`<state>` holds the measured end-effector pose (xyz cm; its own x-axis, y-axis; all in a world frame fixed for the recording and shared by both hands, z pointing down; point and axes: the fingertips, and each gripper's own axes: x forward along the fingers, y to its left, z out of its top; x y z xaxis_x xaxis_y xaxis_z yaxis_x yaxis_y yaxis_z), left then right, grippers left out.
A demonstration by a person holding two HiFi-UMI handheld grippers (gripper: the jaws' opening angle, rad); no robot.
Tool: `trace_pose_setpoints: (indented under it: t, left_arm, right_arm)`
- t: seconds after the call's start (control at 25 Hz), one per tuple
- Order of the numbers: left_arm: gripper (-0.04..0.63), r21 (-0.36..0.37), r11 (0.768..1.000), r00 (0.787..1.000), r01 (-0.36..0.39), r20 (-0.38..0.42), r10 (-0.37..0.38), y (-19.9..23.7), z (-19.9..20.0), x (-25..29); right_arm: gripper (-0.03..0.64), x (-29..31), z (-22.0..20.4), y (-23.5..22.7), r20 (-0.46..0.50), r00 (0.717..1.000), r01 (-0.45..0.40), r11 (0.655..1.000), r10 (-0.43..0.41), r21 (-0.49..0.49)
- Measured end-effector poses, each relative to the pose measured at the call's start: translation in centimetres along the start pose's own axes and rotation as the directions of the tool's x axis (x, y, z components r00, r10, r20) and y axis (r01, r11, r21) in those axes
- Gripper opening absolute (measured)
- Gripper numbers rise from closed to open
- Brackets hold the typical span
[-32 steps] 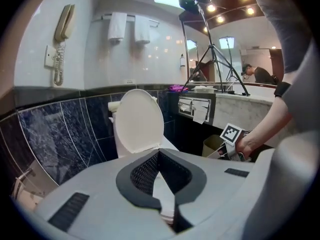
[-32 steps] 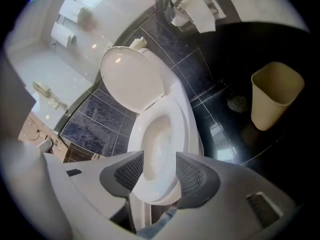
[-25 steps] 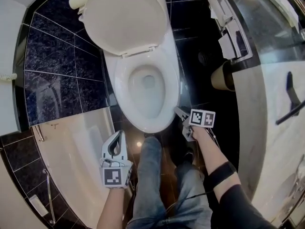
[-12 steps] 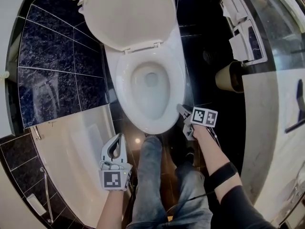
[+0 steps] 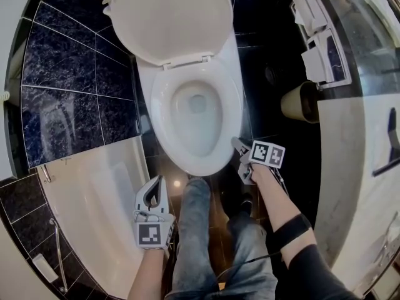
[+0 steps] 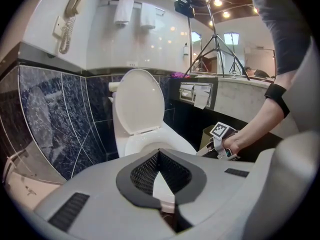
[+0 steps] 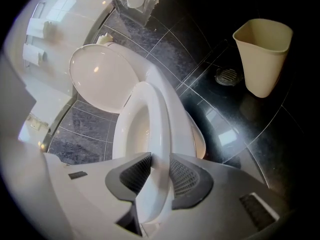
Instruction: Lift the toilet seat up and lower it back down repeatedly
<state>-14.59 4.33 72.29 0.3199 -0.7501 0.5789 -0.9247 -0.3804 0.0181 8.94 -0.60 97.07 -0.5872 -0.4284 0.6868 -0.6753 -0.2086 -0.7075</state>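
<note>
Right gripper (image 5: 237, 147) clamps the front rim of the lowered toilet seat (image 7: 159, 109), its jaws just closed onto it, at the same spot as a second ago. Only its own view shows the pads (image 7: 136, 176) pinching. Left gripper (image 5: 158, 181), jaws together and empty, hangs beside the person's leg (image 5: 197, 230). The lid (image 6: 139, 101) stands upright.
</note>
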Motion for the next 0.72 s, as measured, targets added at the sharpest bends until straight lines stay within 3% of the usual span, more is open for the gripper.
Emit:
trace_pose_setpoints:
  t: [0.28,0.6,0.72]
  left_arm:
    - [-0.008,0.005,1.0,1.0,0.008,0.001,-0.008,0.2,0.1,0.0]
    - [-0.008,0.003,1.0,1.0,0.027,-0.012,-0.027,-1.4,2.0,-1.2]
    - [-0.008,0.044,0.998,0.998,0.052,-0.023,-0.051,-1.9,1.7,-2.1]
  right_arm:
    - [0.127,-1.2,0.5,1.5,0.011,0.999,-0.031,0.999,0.031,0.013]
    - [0.127,-5.3,2.4,6.4,0.004,0.998,-0.063,0.998,0.063,0.006]
    - [0.13,-6.9,3.7,8.8,-0.005,0.998,-0.066,0.998,0.066,-0.006]
